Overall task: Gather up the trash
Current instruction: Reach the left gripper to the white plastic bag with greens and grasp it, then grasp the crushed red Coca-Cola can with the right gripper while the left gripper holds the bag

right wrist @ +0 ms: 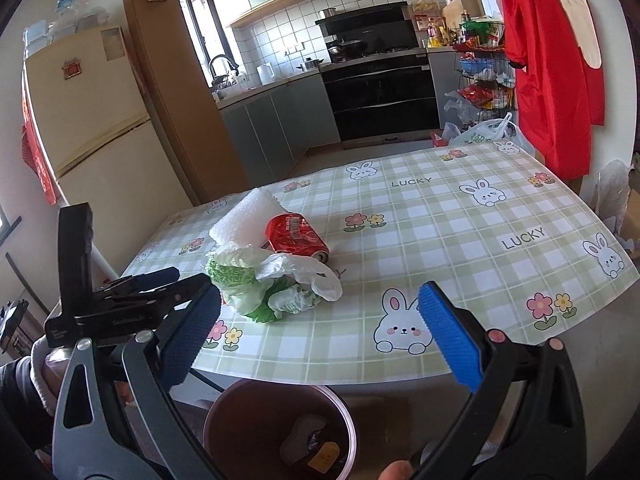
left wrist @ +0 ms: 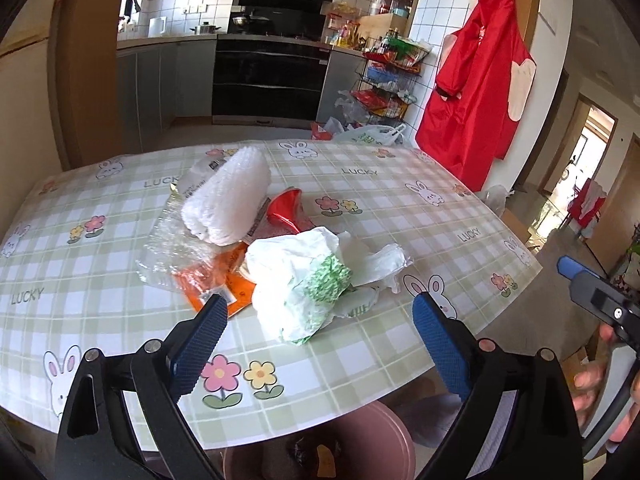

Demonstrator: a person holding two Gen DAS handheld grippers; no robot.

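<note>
A heap of trash lies on the checked tablecloth (left wrist: pixel 400 200): a crumpled white and green plastic bag (left wrist: pixel 304 280) (right wrist: pixel 272 284), a crushed red can (left wrist: pixel 290 212) (right wrist: pixel 296 236), a white foam roll (left wrist: pixel 228 196) (right wrist: pixel 248 220), clear wrap (left wrist: pixel 172 248) and an orange wrapper (left wrist: pixel 216 280). My left gripper (left wrist: pixel 320 312) is open just short of the bag, nothing between its fingers. My right gripper (right wrist: pixel 320 300) is also open and empty, hovering over the table's near edge, right of the bag. A brown bin (right wrist: pixel 280 432) (left wrist: pixel 320 448) stands below the table edge with some scraps inside.
The kitchen lies behind: a black oven (left wrist: pixel 272 76), grey cabinets, a wire rack (left wrist: pixel 384 80) with packets, bags on the floor. A red apron (left wrist: pixel 476 92) hangs on the right wall. A cream fridge (right wrist: pixel 88 120) stands to the left. A hand (left wrist: pixel 592 380) holds the right gripper's handle.
</note>
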